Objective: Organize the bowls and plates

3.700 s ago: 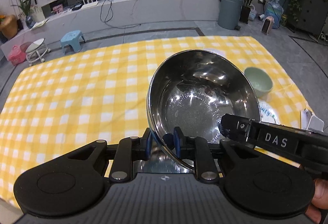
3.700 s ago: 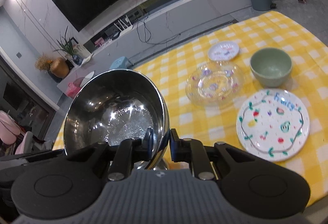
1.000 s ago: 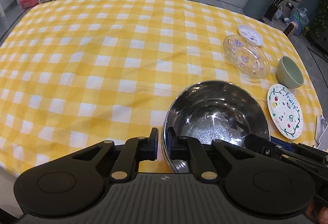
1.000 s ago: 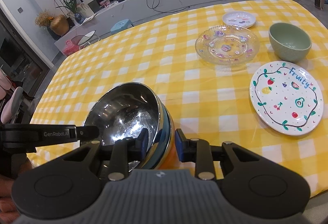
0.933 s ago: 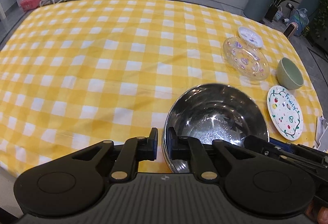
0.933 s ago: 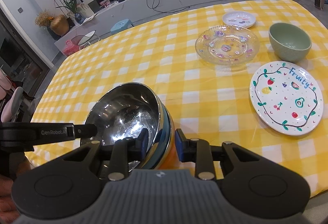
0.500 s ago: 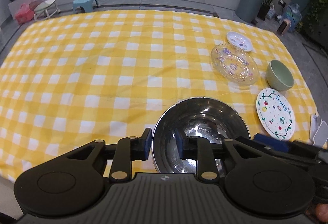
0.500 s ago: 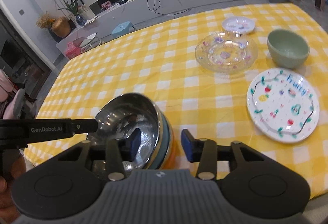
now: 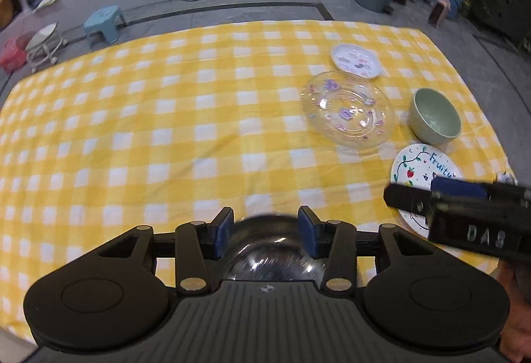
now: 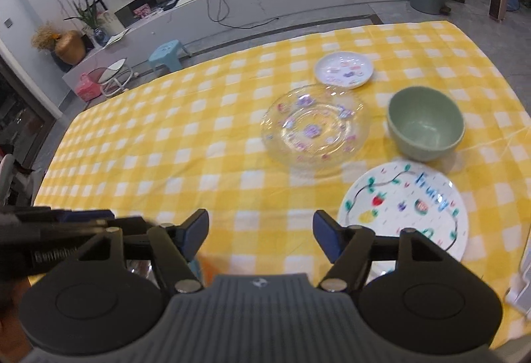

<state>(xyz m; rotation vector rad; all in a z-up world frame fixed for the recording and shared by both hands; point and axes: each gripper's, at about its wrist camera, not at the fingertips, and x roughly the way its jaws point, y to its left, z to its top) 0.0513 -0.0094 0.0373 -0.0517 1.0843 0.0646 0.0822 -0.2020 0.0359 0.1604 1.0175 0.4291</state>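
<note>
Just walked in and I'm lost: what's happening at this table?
A person is sorting dishes on a yellow checked cloth with a gripper in each hand. The left gripper and right gripper are both opening, clear of the steel bowl at the near edge. A glass plate, green bowl, fruit plate and small plate lie unstacked.

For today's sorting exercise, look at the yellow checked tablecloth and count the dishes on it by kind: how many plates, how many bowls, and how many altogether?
Plates: 3, namely the small white plate, the clear glass plate and the fruit-patterned plate.
Bowls: 2, namely the green bowl and the steel bowl, seen only partly at the near edge.
Total: 5
</note>
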